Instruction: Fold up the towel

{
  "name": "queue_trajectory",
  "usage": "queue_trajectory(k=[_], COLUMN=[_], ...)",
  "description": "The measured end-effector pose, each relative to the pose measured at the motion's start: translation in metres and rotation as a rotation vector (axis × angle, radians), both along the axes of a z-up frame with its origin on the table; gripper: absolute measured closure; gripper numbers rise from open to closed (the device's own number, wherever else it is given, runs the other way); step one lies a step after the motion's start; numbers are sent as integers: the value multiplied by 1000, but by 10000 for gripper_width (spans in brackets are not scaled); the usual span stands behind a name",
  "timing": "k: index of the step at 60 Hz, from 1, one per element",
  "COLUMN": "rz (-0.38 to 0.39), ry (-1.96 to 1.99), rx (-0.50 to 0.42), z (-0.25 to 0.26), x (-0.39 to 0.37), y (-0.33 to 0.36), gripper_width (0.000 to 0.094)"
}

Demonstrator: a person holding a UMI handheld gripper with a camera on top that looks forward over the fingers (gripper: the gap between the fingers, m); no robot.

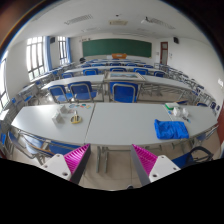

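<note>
Towel [171,129], blue, sits bunched on the white counter [120,120], ahead of the tool [110,160] and off to its right side, near the counter's near edge. It looks crumpled or loosely piled, not flat, so folding has not started as far as I can judge. Tool is held back and high, well apart from the towel, fingers spread wide with nothing between them; the pink pads [76,157] face each other across an empty gap. That open stance fits an approach: it needs room to take a towel edge. Tool points roughly at the counter's middle, so it likely has to swing right and drop down to reach the cloth.

Small items [64,116] sit ahead and to the left on the counter, too small to name; one more pale thing [176,109] stands just beyond the towel. Beyond the counter, rows of desks with blue chairs [123,92] run back to a green board [116,47] on the far wall. Windows [40,55] far left. Risk, my guess: grabbing the bunched middle instead of a corner makes a clean fold harder.
</note>
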State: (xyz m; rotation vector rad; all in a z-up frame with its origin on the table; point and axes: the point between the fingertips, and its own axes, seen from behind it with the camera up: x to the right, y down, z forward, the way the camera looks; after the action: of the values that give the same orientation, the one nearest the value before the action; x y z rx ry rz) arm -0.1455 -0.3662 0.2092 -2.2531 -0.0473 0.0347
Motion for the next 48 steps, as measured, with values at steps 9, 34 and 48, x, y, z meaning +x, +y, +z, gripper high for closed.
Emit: queue_trajectory(k=[9, 34, 48], rz=[-61, -163, -86], ry=[-4, -104, -119], rx=[-80, -37, -65], z=[-77, -176, -224], x=[87, 295, 300], y=[32, 222, 254], gripper_width=[97, 98, 476])
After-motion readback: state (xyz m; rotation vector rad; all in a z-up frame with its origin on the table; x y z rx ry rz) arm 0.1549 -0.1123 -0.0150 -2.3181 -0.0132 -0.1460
